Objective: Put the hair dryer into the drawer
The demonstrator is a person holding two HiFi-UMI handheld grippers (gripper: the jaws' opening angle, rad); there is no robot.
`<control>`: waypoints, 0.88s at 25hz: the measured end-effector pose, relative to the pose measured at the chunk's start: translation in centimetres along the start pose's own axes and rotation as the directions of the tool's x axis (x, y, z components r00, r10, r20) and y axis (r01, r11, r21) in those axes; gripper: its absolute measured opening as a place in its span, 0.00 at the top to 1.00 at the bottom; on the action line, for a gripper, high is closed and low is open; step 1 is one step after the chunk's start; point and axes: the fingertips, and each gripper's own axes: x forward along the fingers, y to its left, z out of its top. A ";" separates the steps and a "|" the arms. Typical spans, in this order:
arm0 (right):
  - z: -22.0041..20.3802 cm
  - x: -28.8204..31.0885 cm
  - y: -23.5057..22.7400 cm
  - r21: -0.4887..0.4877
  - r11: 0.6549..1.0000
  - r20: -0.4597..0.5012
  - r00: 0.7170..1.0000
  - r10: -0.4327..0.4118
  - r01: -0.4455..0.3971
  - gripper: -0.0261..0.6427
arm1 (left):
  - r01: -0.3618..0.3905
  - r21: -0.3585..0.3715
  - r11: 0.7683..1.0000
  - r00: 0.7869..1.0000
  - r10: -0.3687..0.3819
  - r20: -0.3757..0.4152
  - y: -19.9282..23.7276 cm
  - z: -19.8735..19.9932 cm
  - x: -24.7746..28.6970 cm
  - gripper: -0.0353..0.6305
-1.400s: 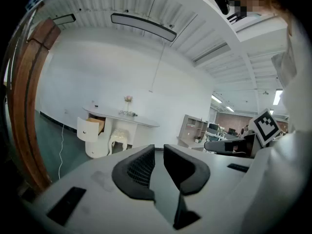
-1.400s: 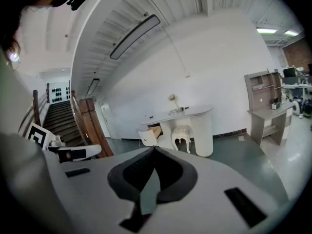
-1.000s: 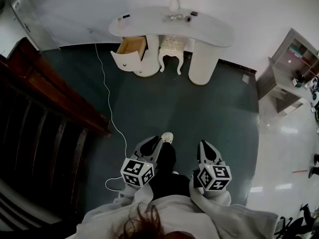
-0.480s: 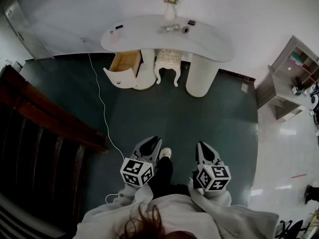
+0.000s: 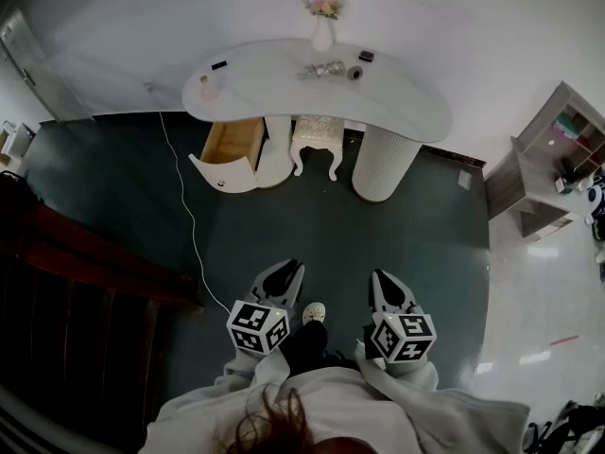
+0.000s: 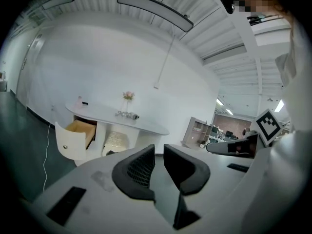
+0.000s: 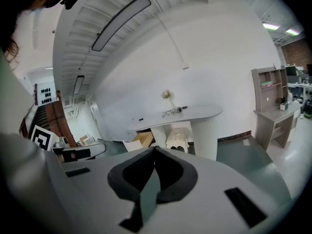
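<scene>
Nearer than before: white bench with open drawer on dark green floor; left gripper narrowly parted, empty; right gripper closed.

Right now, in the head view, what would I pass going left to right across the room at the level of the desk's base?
dark wooden furniture → open drawer → white stool → ribbed desk pedestal → wooden shelf unit

Smooth matt desk, wood-lined drawer
</scene>
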 end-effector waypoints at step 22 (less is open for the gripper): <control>2.0 8.3 -0.7 0.044 0.999 -0.008 1.000 -0.029 0.029 0.89 | 0.014 -0.008 1.000 0.999 -0.014 -0.034 6.4 1.7 4.9 0.85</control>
